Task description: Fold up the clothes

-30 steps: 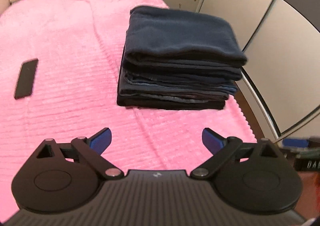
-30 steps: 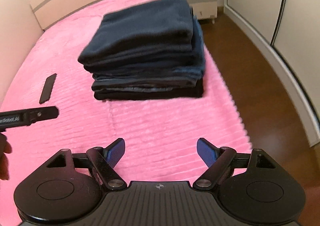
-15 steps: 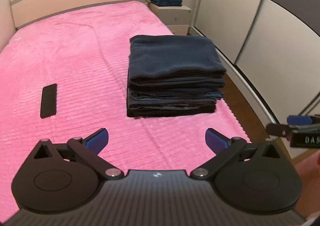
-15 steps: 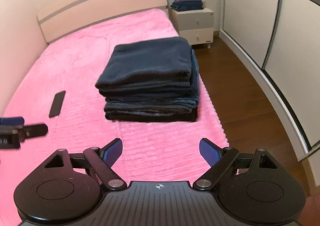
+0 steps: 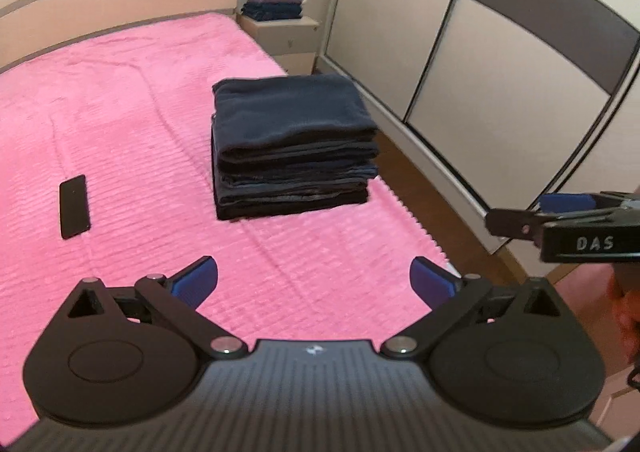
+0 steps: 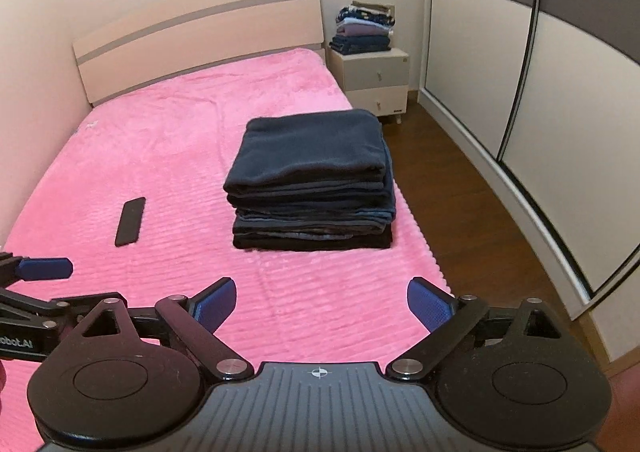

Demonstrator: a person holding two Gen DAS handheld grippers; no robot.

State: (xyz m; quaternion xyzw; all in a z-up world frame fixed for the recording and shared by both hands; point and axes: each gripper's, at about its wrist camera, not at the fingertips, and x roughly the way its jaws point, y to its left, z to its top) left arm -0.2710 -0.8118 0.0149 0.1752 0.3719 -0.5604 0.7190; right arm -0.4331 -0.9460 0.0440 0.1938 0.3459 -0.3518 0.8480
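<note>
1. Your left hand-held gripper and right hand-held gripper hang empty, fingers apart.
2. Your tall stack of folded dark navy clothes sits at the pink plush bed edge; lower layers blur together.

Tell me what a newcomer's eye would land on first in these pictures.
First the bright pink bedspread that fills most of both views, and the tall stack of dark folded clothes near its right edge. Next, the black phone lying flat to the left of the stack, apart from it. In the foreground, the left gripper and right gripper both hang open and empty above the bed.
</note>
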